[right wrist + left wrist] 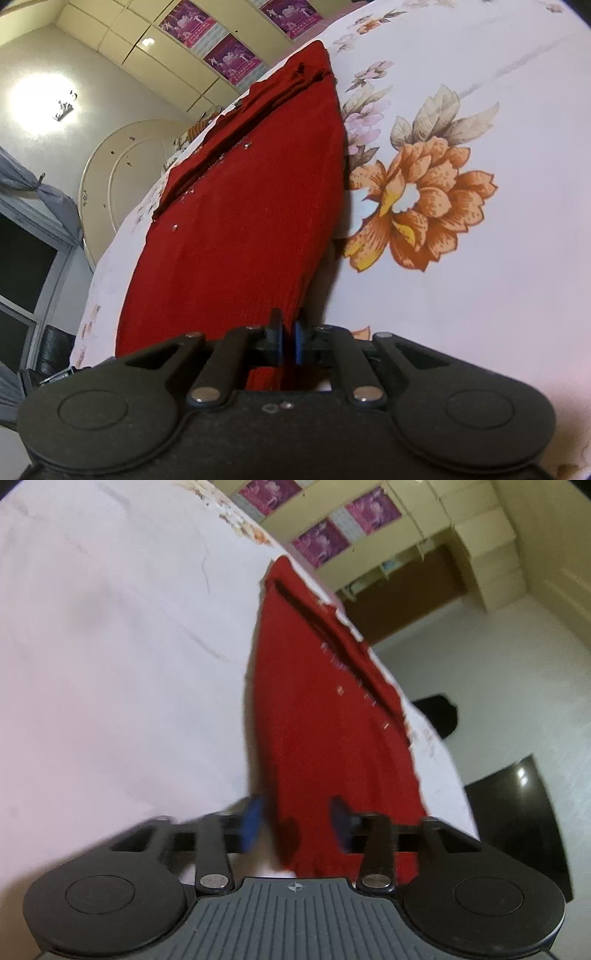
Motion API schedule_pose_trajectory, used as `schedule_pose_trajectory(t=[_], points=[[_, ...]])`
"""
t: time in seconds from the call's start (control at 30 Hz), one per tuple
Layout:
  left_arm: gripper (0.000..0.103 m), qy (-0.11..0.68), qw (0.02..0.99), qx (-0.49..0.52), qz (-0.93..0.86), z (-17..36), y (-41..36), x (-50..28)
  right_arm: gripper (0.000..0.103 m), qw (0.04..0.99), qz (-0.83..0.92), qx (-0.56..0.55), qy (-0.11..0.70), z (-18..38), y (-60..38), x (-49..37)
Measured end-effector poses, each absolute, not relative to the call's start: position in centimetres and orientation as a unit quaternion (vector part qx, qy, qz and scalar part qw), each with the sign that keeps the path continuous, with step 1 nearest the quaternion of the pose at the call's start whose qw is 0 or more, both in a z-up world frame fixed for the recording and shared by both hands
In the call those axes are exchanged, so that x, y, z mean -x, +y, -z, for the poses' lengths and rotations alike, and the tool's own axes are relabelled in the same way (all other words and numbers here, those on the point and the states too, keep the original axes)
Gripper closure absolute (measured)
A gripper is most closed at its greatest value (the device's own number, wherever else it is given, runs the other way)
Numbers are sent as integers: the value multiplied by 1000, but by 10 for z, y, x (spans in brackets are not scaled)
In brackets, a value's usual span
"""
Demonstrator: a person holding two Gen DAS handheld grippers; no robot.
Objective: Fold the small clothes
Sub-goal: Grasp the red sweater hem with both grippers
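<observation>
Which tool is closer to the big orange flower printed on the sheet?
Right. The right tool, shut on the red garment, sits just beside the orange flower. The left wrist view shows its open tool but no flower.

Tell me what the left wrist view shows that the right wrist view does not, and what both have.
Only the left wrist view: the left tool with its blue pads apart, the cloth's edge between them unpinched, and a dark glossy cabinet by the floor.

Only the right wrist view: the right tool pinched shut on the cloth's near edge, a big orange flower print, a bright wall lamp and a dark window.

Both: the red knitted garment lying on the white bedsheet, and purple posters.
</observation>
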State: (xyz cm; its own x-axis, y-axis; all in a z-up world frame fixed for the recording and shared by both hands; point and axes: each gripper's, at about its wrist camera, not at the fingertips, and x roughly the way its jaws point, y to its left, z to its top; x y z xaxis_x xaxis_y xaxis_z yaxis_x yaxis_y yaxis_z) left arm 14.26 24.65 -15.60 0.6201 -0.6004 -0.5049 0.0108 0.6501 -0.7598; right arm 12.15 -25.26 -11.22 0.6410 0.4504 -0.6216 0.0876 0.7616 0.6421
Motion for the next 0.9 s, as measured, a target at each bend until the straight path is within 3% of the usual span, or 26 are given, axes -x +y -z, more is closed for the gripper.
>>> schedule_pose_trajectory(t=[0.03,0.07,0.2,0.23,0.27,0.33,0.5,0.57,0.67,0.9], points=[[38,389,819,377,188,155,244,-145,94,843,-108,-334,409,113,-255,-118],[36,389,821,373,188,154,241,-148,93,841,-108,-340,408,113,-257,-118],[38,396,830,344,192,150,228,-163,93,832,-105,-364,405,117,-262,-117],[58,399,829,338,198,149,225,-165,93,831,-104,-368,404,118,-263,-117],[98,411,823,334,203,152,220,-169,93,831,-104,-370,403,119,-263,-118],[100,435,821,308,203,158,208,-174,97,831,-103,-368,405,119,-262,-122],[100,347,847,348,201,134,234,-148,98,855,-128,-351,359,91,-268,-112],[100,371,842,347,182,147,243,-151,99,862,-131,-346,348,87,-275,-101],[100,395,835,343,171,164,239,-156,99,847,-107,-326,406,113,-270,-111],[100,364,836,365,186,135,242,-163,99,867,-119,-325,359,76,-268,-125]])
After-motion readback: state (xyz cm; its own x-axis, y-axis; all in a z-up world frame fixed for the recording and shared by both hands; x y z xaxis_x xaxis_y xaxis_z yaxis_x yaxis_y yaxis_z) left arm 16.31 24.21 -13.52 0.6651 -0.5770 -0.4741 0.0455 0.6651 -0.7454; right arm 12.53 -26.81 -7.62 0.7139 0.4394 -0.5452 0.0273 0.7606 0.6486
